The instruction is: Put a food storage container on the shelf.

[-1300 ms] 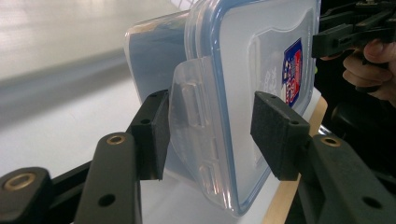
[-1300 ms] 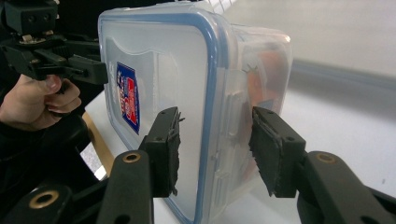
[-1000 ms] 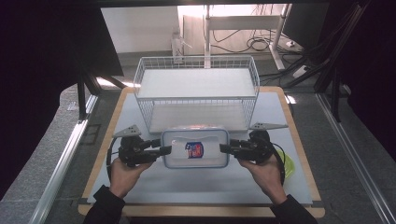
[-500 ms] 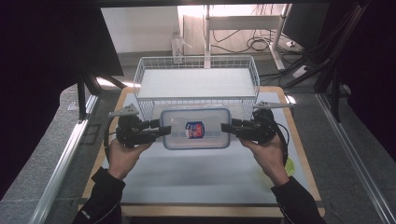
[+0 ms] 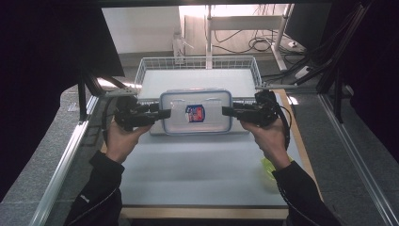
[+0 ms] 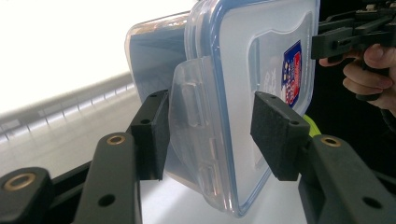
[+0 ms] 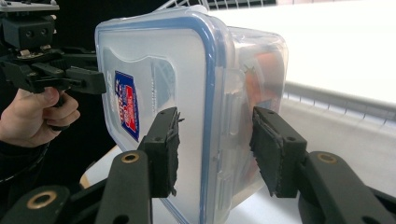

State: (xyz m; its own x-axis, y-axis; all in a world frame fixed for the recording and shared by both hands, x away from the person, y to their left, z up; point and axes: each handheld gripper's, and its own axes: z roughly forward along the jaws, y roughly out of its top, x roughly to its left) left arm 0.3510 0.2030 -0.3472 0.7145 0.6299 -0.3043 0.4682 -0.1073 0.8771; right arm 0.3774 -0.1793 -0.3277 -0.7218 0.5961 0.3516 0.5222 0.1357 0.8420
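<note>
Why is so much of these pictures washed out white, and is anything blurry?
In the left gripper view, the background behind the plastic container is overexposed to plain white, hiding detail there. In the right gripper view, the upper right is blown out likewise, while the container's label stays readable in shape. In the high view, the sides are very dark, the table evenly lit, and fine detail looks soft.

We noted a pale grey surface [image 5: 202, 174] with a wooden edge along its near and right sides. Metal rails [image 5: 61, 169] ran down both flanks over grey speckled floor [image 5: 33, 179]. Beyond the far edge stood a white desk frame [image 5: 244, 21], with black cables [image 5: 256, 44] lying on the floor beneath it. A dark panel [image 5: 47, 42] closed off the left side. Strong light fell on the far floor and washed out that area.
</note>
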